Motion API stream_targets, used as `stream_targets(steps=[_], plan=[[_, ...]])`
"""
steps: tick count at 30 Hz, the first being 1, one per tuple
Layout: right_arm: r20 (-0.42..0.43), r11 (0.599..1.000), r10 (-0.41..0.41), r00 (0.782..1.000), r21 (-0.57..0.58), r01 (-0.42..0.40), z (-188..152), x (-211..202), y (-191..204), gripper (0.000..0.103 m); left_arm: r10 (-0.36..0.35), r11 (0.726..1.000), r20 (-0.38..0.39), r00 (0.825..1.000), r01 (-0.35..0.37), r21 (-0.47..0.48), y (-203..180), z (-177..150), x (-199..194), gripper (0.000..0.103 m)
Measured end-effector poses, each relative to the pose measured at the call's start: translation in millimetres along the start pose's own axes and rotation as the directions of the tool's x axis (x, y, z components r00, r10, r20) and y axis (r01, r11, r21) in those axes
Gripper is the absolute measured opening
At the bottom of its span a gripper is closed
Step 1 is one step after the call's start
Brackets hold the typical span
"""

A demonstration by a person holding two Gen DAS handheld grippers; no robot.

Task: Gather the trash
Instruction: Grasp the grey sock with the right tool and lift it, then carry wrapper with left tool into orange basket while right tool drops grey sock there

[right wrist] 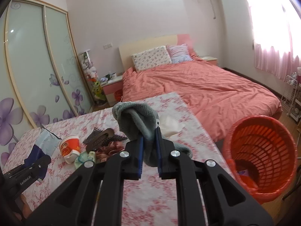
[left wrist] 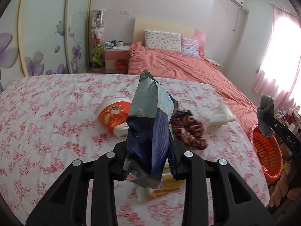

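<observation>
A bedroom holds one bed [right wrist: 203,86] with a coral cover and two pillows [right wrist: 150,58], and in front of it a surface [left wrist: 47,113] covered in a pink floral cloth. Two grippers are in view. The left gripper [left wrist: 148,162] is clamped on one blue and grey snack bag [left wrist: 148,124], held upright above the surface. The right gripper [right wrist: 150,154] is closed on one grey cloth [right wrist: 137,120], lifted clear of the surface. Beyond the left gripper on the surface lie one red and white paper cup [left wrist: 114,116] on its side, one packet of brown biscuits [left wrist: 190,131] just beside it, and one white tissue [left wrist: 222,114] farther right. One orange basket [right wrist: 261,156] stands off the surface's right edge, near the right gripper.
</observation>
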State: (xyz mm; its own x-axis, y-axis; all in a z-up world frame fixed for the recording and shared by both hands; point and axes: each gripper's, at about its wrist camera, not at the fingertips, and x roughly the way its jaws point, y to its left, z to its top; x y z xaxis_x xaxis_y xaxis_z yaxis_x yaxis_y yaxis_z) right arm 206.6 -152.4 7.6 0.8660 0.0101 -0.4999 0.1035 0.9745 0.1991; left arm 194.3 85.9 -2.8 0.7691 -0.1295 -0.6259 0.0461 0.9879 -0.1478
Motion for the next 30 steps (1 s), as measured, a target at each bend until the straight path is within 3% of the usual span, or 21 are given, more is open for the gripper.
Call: stream_targets(steps=[17,30], plan=[[0.070,0.990,-0.108,0.992,0.094,0.101,5.1,-45.5,-79.3,0.013,-0.114,0.989,-0.006,0.993,0.114,0.098,-83.3,0.5,-1.8,0.033],[0.082,0.966,-0.188,0.979,0.195,0.169,-1.0,-62.6,-147.1,0.013,-0.236,0.953,-0.053,0.970,0.242,0.182,-167.7,-7.1,7.9,0.033]])
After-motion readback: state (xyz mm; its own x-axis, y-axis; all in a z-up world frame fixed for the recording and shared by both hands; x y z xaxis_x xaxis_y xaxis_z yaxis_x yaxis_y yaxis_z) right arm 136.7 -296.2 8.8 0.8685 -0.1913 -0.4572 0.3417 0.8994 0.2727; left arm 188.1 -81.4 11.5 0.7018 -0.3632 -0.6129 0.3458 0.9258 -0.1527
